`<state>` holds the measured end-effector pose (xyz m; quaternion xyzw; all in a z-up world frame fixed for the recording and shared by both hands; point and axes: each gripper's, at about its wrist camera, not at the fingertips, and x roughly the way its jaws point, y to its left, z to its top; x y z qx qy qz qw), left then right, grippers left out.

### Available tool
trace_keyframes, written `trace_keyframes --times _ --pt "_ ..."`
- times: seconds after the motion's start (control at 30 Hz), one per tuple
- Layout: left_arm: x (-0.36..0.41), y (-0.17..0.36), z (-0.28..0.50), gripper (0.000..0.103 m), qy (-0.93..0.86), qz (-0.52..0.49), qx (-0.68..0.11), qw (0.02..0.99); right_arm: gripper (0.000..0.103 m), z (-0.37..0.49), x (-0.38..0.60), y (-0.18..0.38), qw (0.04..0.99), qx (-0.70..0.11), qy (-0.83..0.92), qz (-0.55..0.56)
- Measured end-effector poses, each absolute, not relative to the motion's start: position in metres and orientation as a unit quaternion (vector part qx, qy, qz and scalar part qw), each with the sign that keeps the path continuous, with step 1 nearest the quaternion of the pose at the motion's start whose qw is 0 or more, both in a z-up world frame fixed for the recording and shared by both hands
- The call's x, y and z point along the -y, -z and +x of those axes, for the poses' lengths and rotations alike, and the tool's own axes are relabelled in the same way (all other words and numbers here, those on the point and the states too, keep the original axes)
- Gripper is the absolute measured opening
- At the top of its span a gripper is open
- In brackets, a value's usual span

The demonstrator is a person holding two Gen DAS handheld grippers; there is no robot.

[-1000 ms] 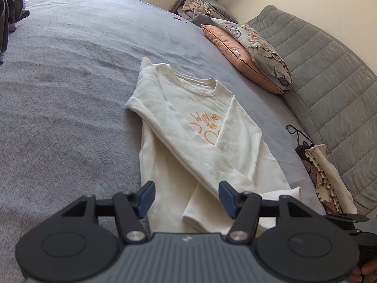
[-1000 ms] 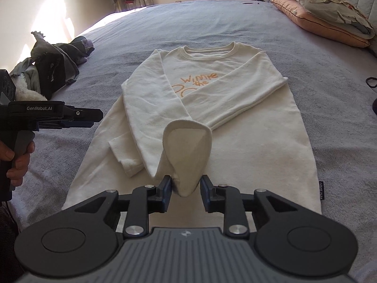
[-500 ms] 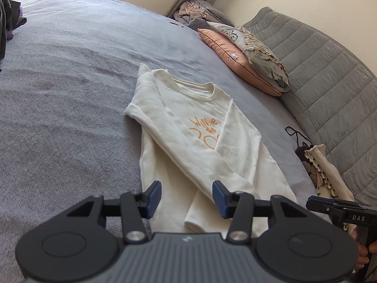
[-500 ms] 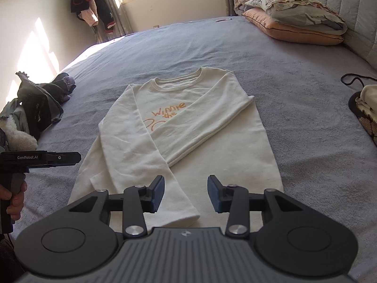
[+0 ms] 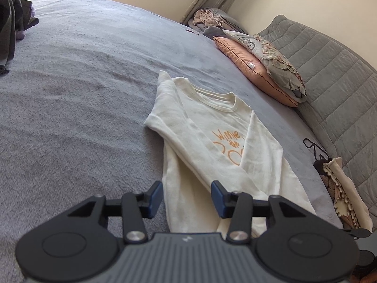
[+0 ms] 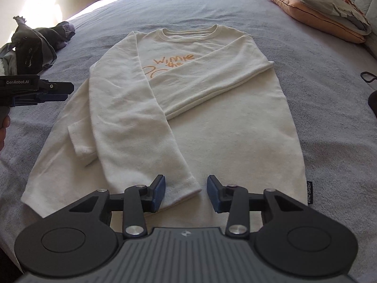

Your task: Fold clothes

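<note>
A cream sweatshirt [image 6: 223, 122] with orange lettering lies flat, front up, on the grey bed [image 6: 318, 59]. Both sleeves are folded across its chest. One sleeve runs diagonally down, and its cuff [image 6: 186, 188] lies just ahead of my right gripper [image 6: 186, 185]. That gripper is open and holds nothing. The other sleeve passes under the first, ending in a cuff [image 6: 82, 148] at the left. My left gripper [image 5: 186, 192] hovers open over the sweatshirt's [image 5: 212, 141] side edge and lower body. The left gripper [image 6: 54, 92] also shows from the side in the right wrist view, beside the garment and apart from it.
A heap of dark clothes [image 6: 35, 44] sits at the bed's left. Pillows [image 6: 318, 11] and a quilted grey headboard [image 5: 329, 75] line the right side. A small stack of folded garments [image 5: 341, 188] lies near the bed's right edge. A hand [image 6: 3, 127] holds the left gripper.
My right gripper was shut on the raised sleeve cuff; it has let go and the sleeve now lies flat on the sweatshirt. My left gripper has shifted slightly and stays open.
</note>
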<state>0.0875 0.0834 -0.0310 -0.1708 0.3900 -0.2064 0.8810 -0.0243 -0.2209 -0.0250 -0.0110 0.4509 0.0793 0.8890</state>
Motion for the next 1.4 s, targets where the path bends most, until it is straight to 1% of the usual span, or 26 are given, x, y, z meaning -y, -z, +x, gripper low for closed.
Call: trace_keyframes --times 0.1,0.2,0.4,0.5,0.57,0.6,0.63,0.67,0.73,0.77,0.8,0.83,0.9,0.93,0.97,1.0,1.03,1.13,1.27,1.4 --pt "-0.081 0.031 0.089 0.046 0.205 -0.170 -0.389 0.882 0.012 -0.026 0.215 0.021 0.892 -0.442 -0.082 -0.038" --pt "-0.079 0.030 0.090 0.046 0.207 -0.164 -0.387 0.883 0.010 -0.028 0.218 0.013 0.898 -0.432 -0.080 -0.035" --pt "-0.075 0.028 0.091 0.046 0.216 -0.152 -0.384 0.885 0.010 -0.027 0.235 -0.009 0.922 -0.384 -0.036 -0.027" --pt "-0.075 0.028 0.089 0.046 0.218 -0.140 -0.378 0.889 0.010 -0.018 0.243 -0.006 0.920 -0.390 -0.018 -0.021" --pt "-0.075 0.028 0.083 0.047 0.210 -0.102 -0.353 0.906 0.011 -0.012 0.248 -0.003 0.919 -0.395 -0.007 -0.017" --pt "-0.074 0.029 0.078 0.055 0.202 -0.074 -0.333 0.918 0.012 -0.009 0.250 -0.002 0.918 -0.397 -0.001 -0.015" --pt "-0.072 0.031 0.074 0.067 0.193 -0.043 -0.312 0.929 0.013 -0.006 0.253 -0.001 0.917 -0.400 0.004 -0.013" --pt "-0.071 0.035 0.070 0.072 0.189 -0.014 -0.296 0.936 0.013 -0.004 0.253 0.001 0.915 -0.404 0.006 -0.013" --pt "-0.069 0.046 0.066 0.088 0.193 0.019 -0.285 0.939 0.015 0.000 0.250 0.002 0.913 -0.408 0.007 -0.018" --pt "-0.068 0.051 0.066 0.092 0.198 0.023 -0.288 0.937 0.015 0.002 0.248 0.003 0.912 -0.409 0.008 -0.021" --pt "-0.068 0.056 0.065 0.099 0.202 0.027 -0.290 0.935 0.015 0.004 0.246 0.003 0.912 -0.410 0.008 -0.025" --pt "-0.068 0.060 0.064 0.103 0.206 0.031 -0.293 0.933 0.016 0.005 0.244 0.003 0.912 -0.409 0.009 -0.027" --pt "-0.068 0.068 0.063 0.103 0.214 0.037 -0.298 0.930 0.016 0.008 0.239 0.001 0.913 -0.407 0.008 -0.029" --pt "-0.069 0.068 0.063 0.103 0.214 0.037 -0.299 0.929 0.017 0.009 0.237 0.000 0.914 -0.405 0.006 -0.029" --pt "-0.069 0.068 0.063 0.103 0.214 0.035 -0.300 0.929 0.020 0.010 0.235 0.000 0.914 -0.404 0.004 -0.030" --pt "-0.070 0.069 0.064 0.103 0.214 0.033 -0.300 0.929 0.028 0.011 0.233 -0.001 0.915 -0.401 0.005 -0.031" --pt "-0.069 0.068 0.064 0.103 0.213 0.036 -0.301 0.929 0.033 0.012 0.231 -0.002 0.916 -0.399 0.010 -0.033" --pt "-0.065 0.069 0.064 0.103 0.208 0.049 -0.303 0.929 0.033 0.015 0.231 0.000 0.914 -0.404 0.022 -0.028" --pt "-0.067 0.071 0.065 0.103 0.212 0.039 -0.306 0.927 0.033 0.018 0.237 0.006 0.910 -0.412 0.038 -0.008" --pt "-0.066 0.071 0.064 0.103 0.212 0.040 -0.306 0.927 0.036 0.024 0.242 0.016 0.906 -0.417 0.065 0.016"
